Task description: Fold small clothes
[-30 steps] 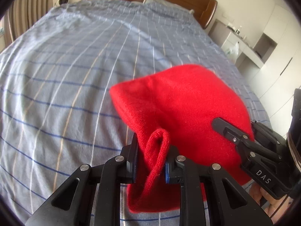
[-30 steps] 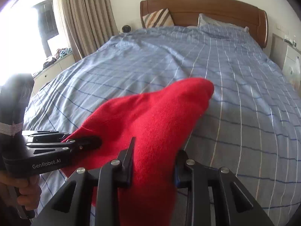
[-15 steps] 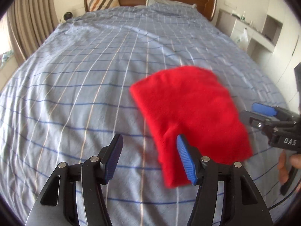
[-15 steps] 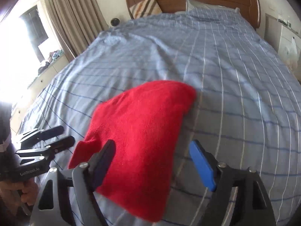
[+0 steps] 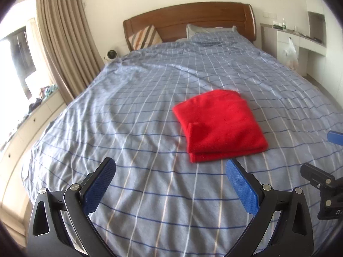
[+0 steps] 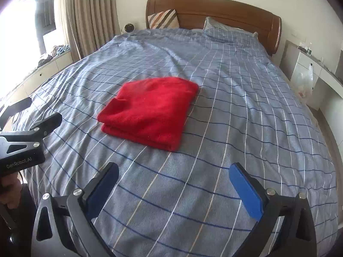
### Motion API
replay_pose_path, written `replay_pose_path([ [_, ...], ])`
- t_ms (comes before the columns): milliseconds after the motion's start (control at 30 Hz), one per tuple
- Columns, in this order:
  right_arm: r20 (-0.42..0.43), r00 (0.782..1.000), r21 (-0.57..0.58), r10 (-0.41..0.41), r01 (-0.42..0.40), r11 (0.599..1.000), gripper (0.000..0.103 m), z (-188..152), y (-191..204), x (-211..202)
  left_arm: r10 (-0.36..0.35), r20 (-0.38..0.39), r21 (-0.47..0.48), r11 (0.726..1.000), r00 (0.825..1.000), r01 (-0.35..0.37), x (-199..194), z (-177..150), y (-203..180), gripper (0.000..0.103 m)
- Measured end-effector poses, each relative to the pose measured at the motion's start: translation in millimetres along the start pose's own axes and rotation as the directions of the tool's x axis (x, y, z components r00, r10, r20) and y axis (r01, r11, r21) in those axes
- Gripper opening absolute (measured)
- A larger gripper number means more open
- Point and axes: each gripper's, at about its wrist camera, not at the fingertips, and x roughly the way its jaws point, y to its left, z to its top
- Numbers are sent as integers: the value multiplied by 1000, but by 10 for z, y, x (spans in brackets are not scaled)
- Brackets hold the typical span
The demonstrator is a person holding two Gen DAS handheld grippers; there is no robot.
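A red garment (image 5: 220, 126) lies folded in a flat rectangle on the blue checked bed cover (image 5: 128, 117). It also shows in the right wrist view (image 6: 150, 111). My left gripper (image 5: 171, 169) is open and empty, held back from the garment's near edge. My right gripper (image 6: 174, 173) is open and empty, also held back from it. The right gripper shows at the right edge of the left wrist view (image 5: 321, 162), and the left gripper at the left edge of the right wrist view (image 6: 27, 115).
A wooden headboard (image 5: 193, 19) with a striped pillow (image 5: 145, 36) stands at the far end. Curtains (image 5: 64, 42) and a window ledge with clutter are on the left. A white desk with a plastic bag (image 5: 290, 53) is on the right.
Both grippers let go of the red garment, opened wide and pulled back. The garment now lies folded flat on the bed.
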Motion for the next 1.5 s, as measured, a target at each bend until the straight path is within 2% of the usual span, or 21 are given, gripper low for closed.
replay_pose_path([
  [233,19,1000,28,-14,13,1000,102,-214,49,-586,-1,-18,27,1000,1000,2,-419,-160,-193,103],
  [600,-16,999,34,-49,49,998,102,-487,183,-938,-59,-82,-2,998,995,59,-727,-427,-332,103],
  [900,-22,999,55,-24,25,998,102,-695,326,-1369,-95,-99,-16,995,991,94,-1117,-689,-194,103],
  [1033,-12,1000,91,6,-5,996,102,-777,375,-1584,-123,-91,-30,992,988,121,-1300,-683,-158,103],
  [1233,0,1000,69,8,-8,998,102,-861,421,-1795,-148,-77,-25,989,986,146,-1523,-614,-179,103],
  [1367,-5,1000,68,7,-7,998,102,-904,404,-1802,-118,-54,-8,993,992,118,-1593,-611,-204,103],
  [1500,14,1000,76,3,-4,997,102,-900,376,-1812,-111,-66,-13,994,992,110,-1546,-627,-187,103],
])
